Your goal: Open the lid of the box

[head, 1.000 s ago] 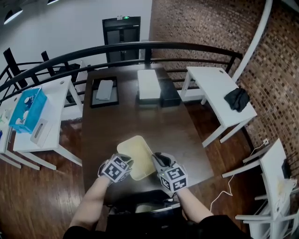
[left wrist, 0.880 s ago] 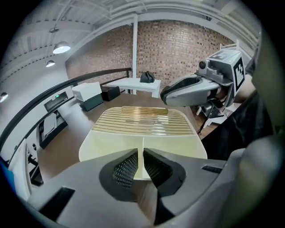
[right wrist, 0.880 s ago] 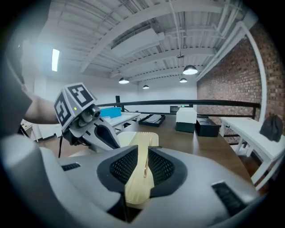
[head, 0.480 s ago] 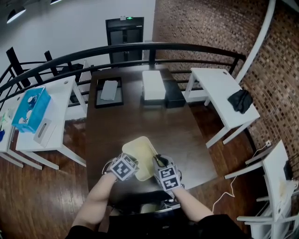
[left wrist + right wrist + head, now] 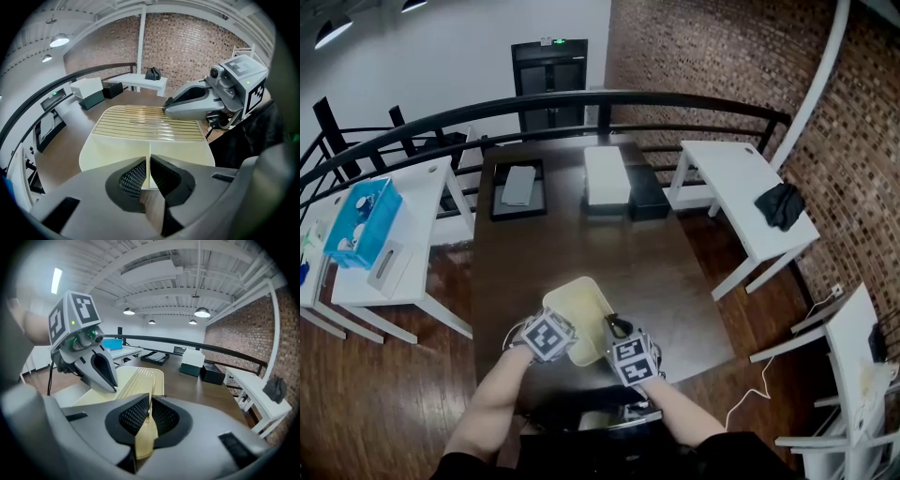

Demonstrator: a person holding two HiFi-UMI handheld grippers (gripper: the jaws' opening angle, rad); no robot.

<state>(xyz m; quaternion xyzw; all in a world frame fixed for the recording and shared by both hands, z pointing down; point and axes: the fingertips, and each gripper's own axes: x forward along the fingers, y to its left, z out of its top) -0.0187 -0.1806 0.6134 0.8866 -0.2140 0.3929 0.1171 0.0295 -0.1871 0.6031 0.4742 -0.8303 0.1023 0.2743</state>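
Note:
A pale yellow box (image 5: pixel 577 314) with a ribbed lid (image 5: pixel 149 123) lies on the dark wooden table (image 5: pixel 656 272), near its front edge. My left gripper (image 5: pixel 563 332) is at the box's left side. In the left gripper view (image 5: pixel 150 172) its pads are shut on a thin pale rim of the box. My right gripper (image 5: pixel 613 331) is at the box's right side. In the right gripper view (image 5: pixel 149 412) its pads pinch the thin edge of the lid (image 5: pixel 140 380). Each gripper shows in the other's view across the box.
At the table's far end stand a white box (image 5: pixel 607 175), a black box (image 5: pixel 644 198) and a black tray (image 5: pixel 519 187) holding a grey item. White side tables flank the table; one carries a blue box (image 5: pixel 362 222), another a black cloth (image 5: pixel 781 202). A black railing (image 5: pixel 581 101) curves behind.
The left gripper has closed in on the box's left rim, and both grippers sit a little closer together at the box's sides. The box has hardly moved.

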